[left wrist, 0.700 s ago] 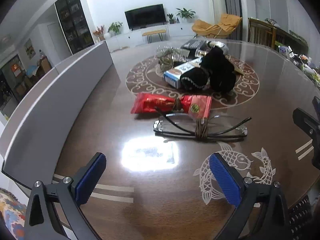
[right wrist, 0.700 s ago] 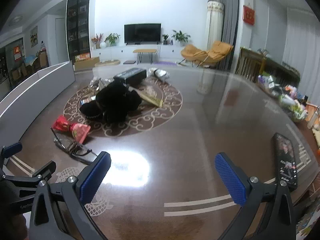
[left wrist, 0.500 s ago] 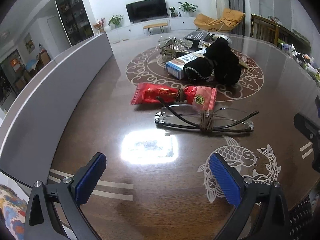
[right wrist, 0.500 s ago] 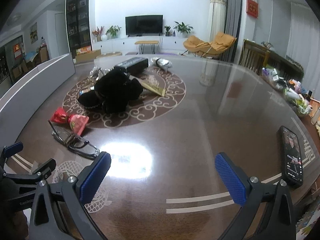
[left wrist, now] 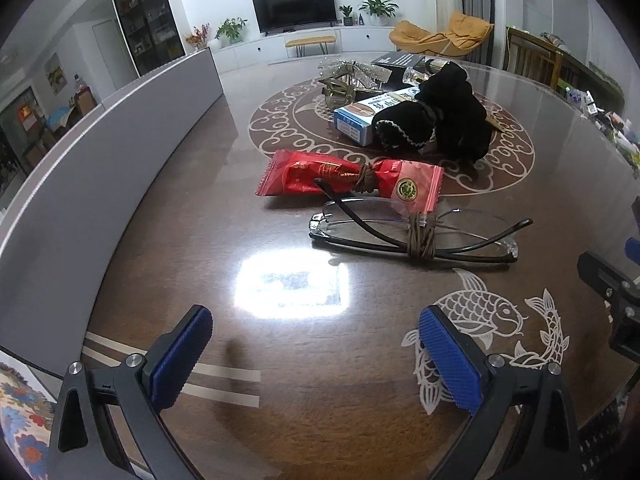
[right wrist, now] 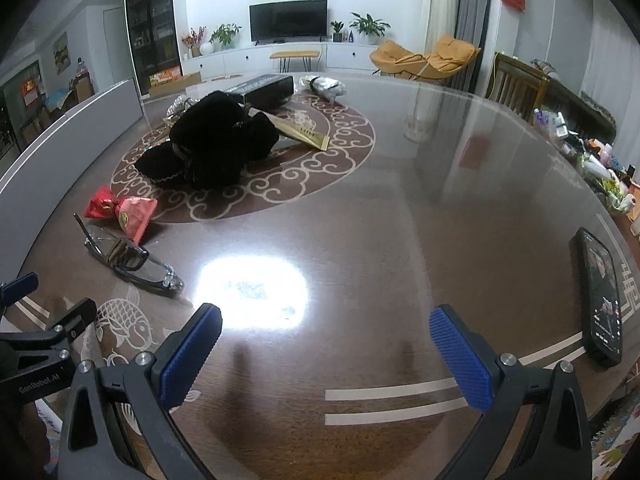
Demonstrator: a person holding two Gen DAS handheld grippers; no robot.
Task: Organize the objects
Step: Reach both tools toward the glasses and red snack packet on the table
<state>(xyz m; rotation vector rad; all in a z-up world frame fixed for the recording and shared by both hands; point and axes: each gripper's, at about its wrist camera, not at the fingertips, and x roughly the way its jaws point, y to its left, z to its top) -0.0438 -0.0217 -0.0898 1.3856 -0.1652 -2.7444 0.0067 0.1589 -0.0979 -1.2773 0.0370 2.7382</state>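
Folded glasses (left wrist: pixel 416 232) bound with brown twine lie on the dark table, just ahead of my left gripper (left wrist: pixel 316 340), which is open and empty. A red snack packet (left wrist: pixel 344 178) tied with twine lies right behind the glasses. Further back sit black cloth items (left wrist: pixel 436 124) and a blue-white box (left wrist: pixel 360 116). My right gripper (right wrist: pixel 324 340) is open and empty, over bare table; the glasses (right wrist: pixel 128 258) and packet (right wrist: pixel 120 210) lie to its left, the black cloth (right wrist: pixel 216 144) beyond them.
A phone (right wrist: pixel 602 296) lies at the right table edge. A black box (right wrist: pixel 260 88), a gold flat piece (right wrist: pixel 304 132) and a silver wrapped item (right wrist: pixel 324 86) sit at the back. A grey partition (left wrist: pixel 100 152) runs along the left. The left gripper's arm (right wrist: pixel 44 344) shows at lower left.
Both grippers have moved forward toward the objects; the glasses and packet appear nearer and larger. Both stay open. Nothing on the table has moved.
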